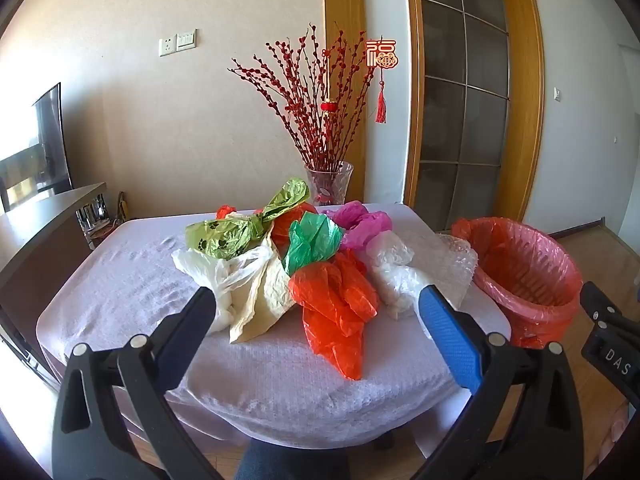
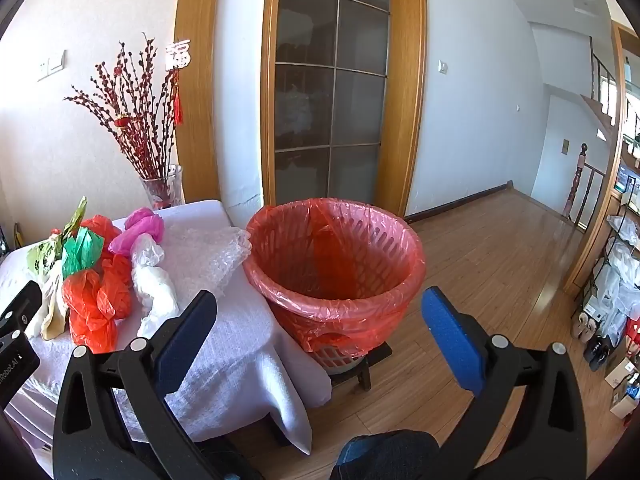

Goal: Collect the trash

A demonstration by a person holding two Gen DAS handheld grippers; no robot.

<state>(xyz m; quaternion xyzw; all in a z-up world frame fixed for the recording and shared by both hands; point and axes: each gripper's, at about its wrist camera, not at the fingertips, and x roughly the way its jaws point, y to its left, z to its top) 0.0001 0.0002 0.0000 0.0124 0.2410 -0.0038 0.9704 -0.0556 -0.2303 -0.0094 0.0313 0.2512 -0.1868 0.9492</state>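
Start of collection, judging by the layout: nothing gripped yet. Left gripper spread wide, empty, hovering before heap of crumpled plastic bags on lavender-clothed table. Right gripper likewise wide open, empty, facing round pink basket bin with red liner, just beside table's edge, seemingly empty. Next: probably descend on nearest crumpled orange-red bag, pinch, carry across to bin.

The red and gold paper-cut ornament with a tassel, hung among the red berry branches, forms the Chinese character "福". The black body of the right gripper carries white letters "DAS" at the left wrist view's right edge. The black body of the left gripper shows partial white lettering "Robot.AI" at the right wrist view's left edge.
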